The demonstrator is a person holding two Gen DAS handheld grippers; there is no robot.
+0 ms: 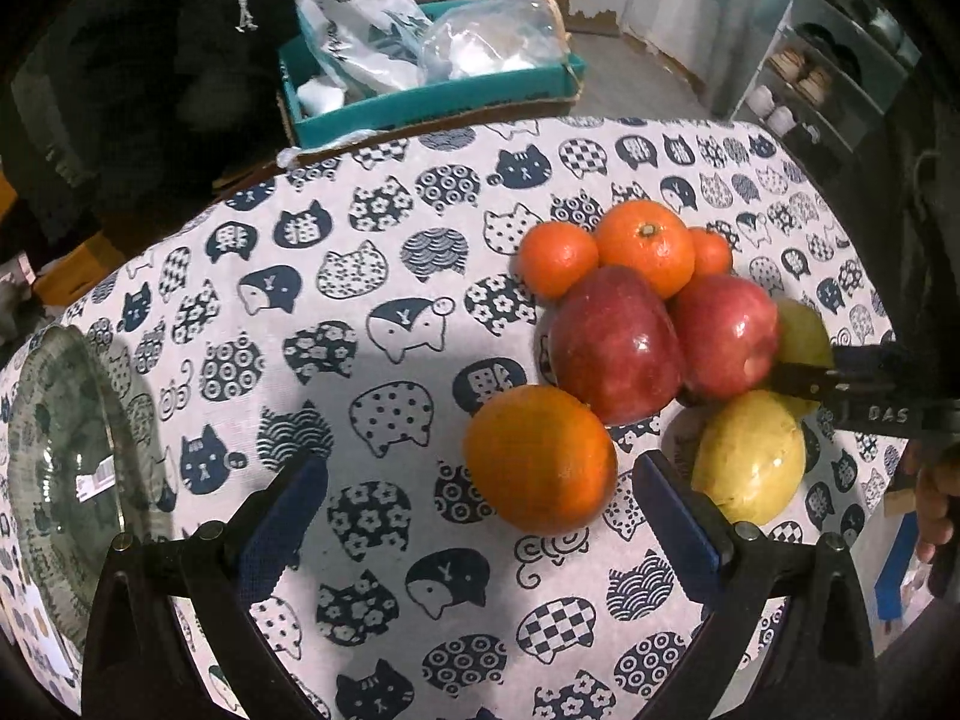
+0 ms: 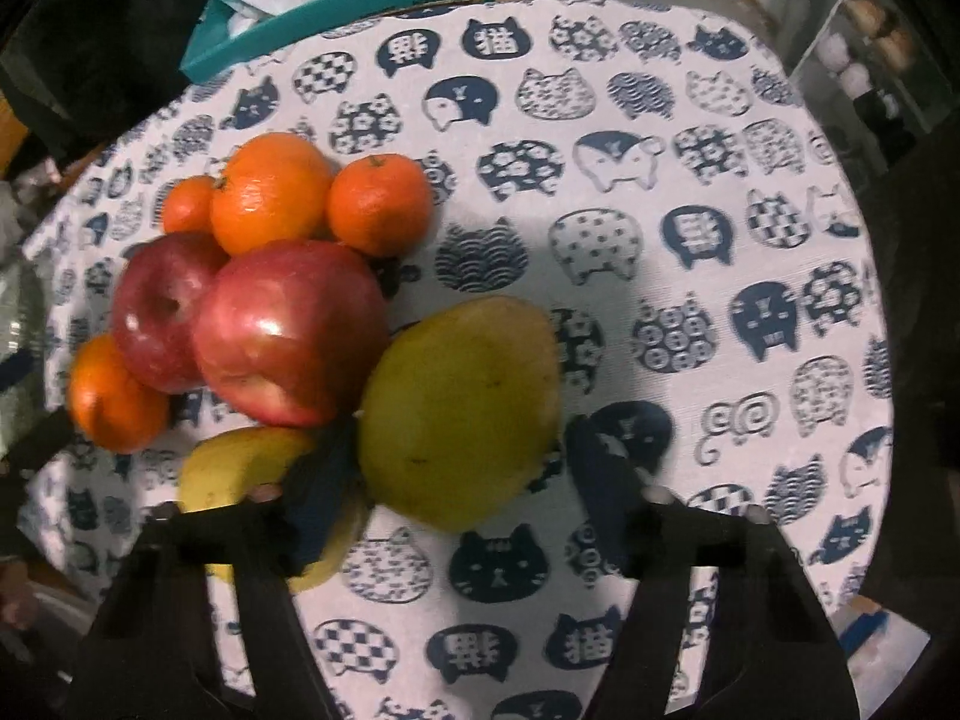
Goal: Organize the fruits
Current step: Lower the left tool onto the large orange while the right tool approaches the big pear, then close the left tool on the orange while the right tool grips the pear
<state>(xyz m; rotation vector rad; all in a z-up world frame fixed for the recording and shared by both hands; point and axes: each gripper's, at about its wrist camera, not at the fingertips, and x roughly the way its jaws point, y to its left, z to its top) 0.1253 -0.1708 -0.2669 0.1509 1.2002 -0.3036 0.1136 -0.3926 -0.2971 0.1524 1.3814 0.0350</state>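
A round table under a cat-print cloth (image 1: 372, 324) fills both views, with a dim room behind it. Past the table's far edge, at 12 o'clock in the left wrist view, sits a teal box (image 1: 432, 99) holding white printed bags (image 1: 360, 30) and a clear plastic pack (image 1: 498, 36). At 9 o'clock a glass plate (image 1: 66, 468) rests on the cloth with no fruit on it; a shelf unit (image 1: 822, 66) stands at 2 o'clock.

The fruit lies in one pile at 3 o'clock from the table's middle. Three tangerines (image 1: 645, 246) sit at the far side, touching two red apples (image 1: 618, 348) just in front of them. An orange (image 1: 540, 459) lies at the near side, just beside the larger apple. Two yellow pears (image 1: 750, 456) lie to the right.

The left gripper (image 1: 480, 516) hovers with its fingers spread wide, the orange between the tips but untouched. The right gripper (image 2: 462, 468) is also spread; the big pear (image 2: 462, 408) sits between its fingers (image 2: 318, 498), with the left finger lying over the smaller pear (image 2: 240, 468). Whether the pads touch the big pear I cannot tell.
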